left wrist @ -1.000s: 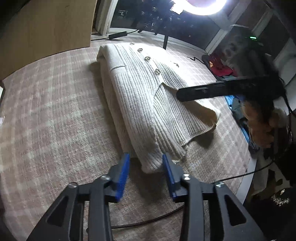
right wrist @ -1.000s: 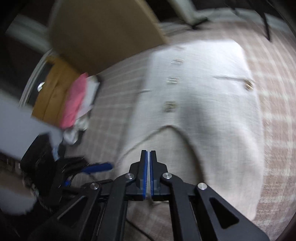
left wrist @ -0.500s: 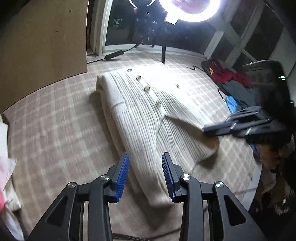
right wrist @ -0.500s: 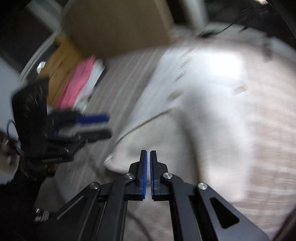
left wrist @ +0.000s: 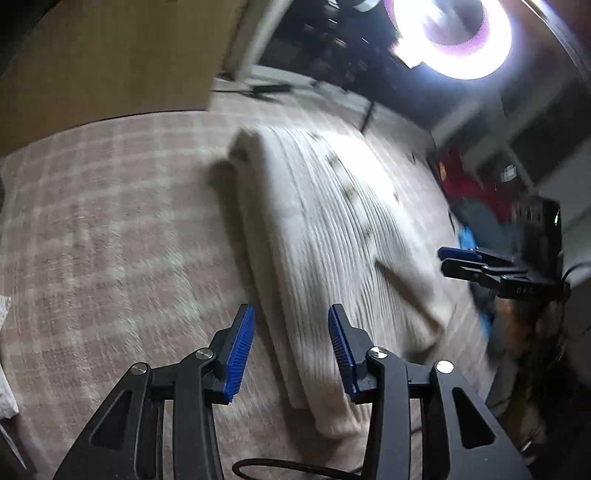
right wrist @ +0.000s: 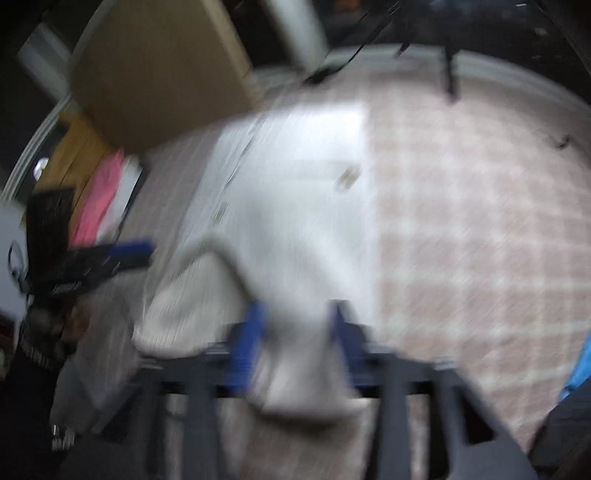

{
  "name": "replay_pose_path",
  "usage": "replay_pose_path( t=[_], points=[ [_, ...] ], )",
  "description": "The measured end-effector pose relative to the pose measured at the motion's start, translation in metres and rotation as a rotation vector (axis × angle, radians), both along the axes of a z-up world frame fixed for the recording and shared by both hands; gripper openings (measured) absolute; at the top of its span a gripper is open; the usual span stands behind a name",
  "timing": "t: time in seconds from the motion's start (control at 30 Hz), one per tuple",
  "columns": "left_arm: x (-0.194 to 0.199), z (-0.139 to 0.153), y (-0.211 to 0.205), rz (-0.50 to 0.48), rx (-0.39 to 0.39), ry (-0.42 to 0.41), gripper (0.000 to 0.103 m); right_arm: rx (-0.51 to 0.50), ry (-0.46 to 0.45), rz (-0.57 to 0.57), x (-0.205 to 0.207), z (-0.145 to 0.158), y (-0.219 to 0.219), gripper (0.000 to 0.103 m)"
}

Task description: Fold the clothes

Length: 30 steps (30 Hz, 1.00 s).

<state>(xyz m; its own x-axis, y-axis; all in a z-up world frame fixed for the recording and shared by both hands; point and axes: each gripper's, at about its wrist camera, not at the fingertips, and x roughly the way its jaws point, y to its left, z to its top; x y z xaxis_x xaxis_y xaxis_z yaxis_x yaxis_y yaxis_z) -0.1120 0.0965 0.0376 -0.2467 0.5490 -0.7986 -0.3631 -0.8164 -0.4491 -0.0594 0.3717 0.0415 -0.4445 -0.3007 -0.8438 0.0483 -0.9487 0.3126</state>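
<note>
A cream ribbed knit cardigan (left wrist: 325, 236) with buttons lies folded lengthwise on a pink plaid carpet (left wrist: 110, 221). My left gripper (left wrist: 290, 343) is open, its blue pads above the cardigan's near hem. In the left wrist view my right gripper (left wrist: 448, 260) hovers beside the cardigan's right edge, its jaws looking nearly together. The right wrist view is blurred by motion; there my right gripper (right wrist: 297, 332) shows its blue pads spread apart over the cardigan's (right wrist: 295, 192) near end, and my left gripper (right wrist: 129, 253) sits at the left.
A ring light (left wrist: 454, 33) on a stand glares at the far side. A wooden board (left wrist: 103, 55) leans at the back left. Red and blue clothes (left wrist: 469, 192) lie off the carpet's right edge. Pink and yellow fabrics (right wrist: 96, 206) lie beside the carpet. A black cable (left wrist: 295, 467) runs under my left gripper.
My right gripper has let go of the cardigan flap and opened, pulling back to the near right. My left gripper has lifted and moved forward over the hem. Both views are now blurred.
</note>
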Motion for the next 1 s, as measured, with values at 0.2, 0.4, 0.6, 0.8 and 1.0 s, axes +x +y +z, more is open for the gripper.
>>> replay_pose_path(
  t=[0.2,0.4,0.6,0.8,1.0],
  points=[
    [-0.024,-0.009,0.012,0.057,0.046,-0.027,0.046,-0.021,0.017,-0.041,-0.03,-0.006,0.023,0.067],
    [-0.036,-0.027,0.024,0.091,0.012,-0.064,0.046,-0.035,-0.009,-0.031,-0.039,-0.028,0.036,0.067],
    [-0.039,-0.035,0.037,0.081,-0.055,-0.058,0.052,0.01,0.0,0.011,-0.039,-0.042,0.029,0.067],
    [-0.042,-0.036,0.05,0.044,-0.081,-0.047,0.054,-0.012,0.008,0.043,-0.041,-0.047,0.025,0.066],
    [-0.041,-0.035,0.064,-0.013,-0.098,-0.042,0.054,-0.027,0.021,0.087,-0.043,-0.048,0.018,0.058]
  ],
)
